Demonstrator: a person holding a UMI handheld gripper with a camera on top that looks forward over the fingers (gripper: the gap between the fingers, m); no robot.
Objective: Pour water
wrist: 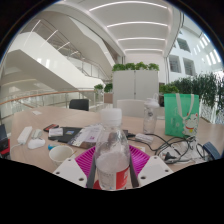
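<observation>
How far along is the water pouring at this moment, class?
Done: the gripper is shut on the clear plastic water bottle with a red label, pink pads pressing its sides. In hand: the bottle is held upright above the cluttered table. Left: tilting and pouring; no receiving cup can be told.

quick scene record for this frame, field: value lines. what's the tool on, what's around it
tool: shut on water bottle, pink pads on both sides of it
water bottle: clear plastic, upright, red label low down, cap on
table: cluttered with papers and small items
green bag: standing beyond the tool, to its right
cables: dark, lying right of the bottle
setting: indoor atrium, white staircase, plants behind
pour status: not yet started
</observation>
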